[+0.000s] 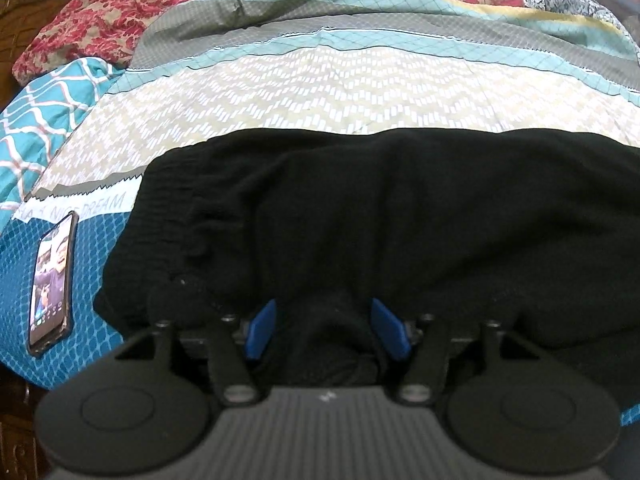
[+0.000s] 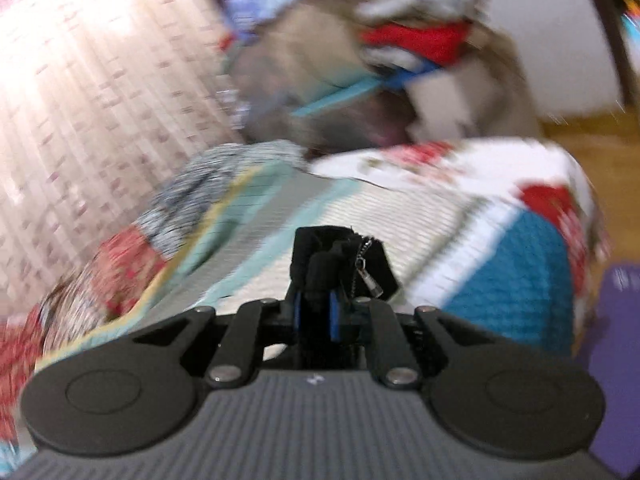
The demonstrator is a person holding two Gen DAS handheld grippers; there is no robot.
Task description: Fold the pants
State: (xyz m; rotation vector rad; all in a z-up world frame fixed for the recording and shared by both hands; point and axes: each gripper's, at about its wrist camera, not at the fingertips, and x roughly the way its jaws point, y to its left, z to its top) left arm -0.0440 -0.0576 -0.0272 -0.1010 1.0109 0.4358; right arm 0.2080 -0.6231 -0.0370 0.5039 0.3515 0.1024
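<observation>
On the bed (image 1: 320, 92), the right gripper (image 2: 316, 316) is clamped on black pants (image 1: 380, 220), the left gripper (image 1: 322, 330) jaws apart around cloth; I'd lift both evenly.

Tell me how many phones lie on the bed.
1. The phone lies on the blue part of the bedsheet, left of the black pants. Others may be hidden under fabric.

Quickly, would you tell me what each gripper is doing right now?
Left gripper: open, black pants lying between its fingers.
Right gripper: shut on a bunched black pants edge.
</observation>
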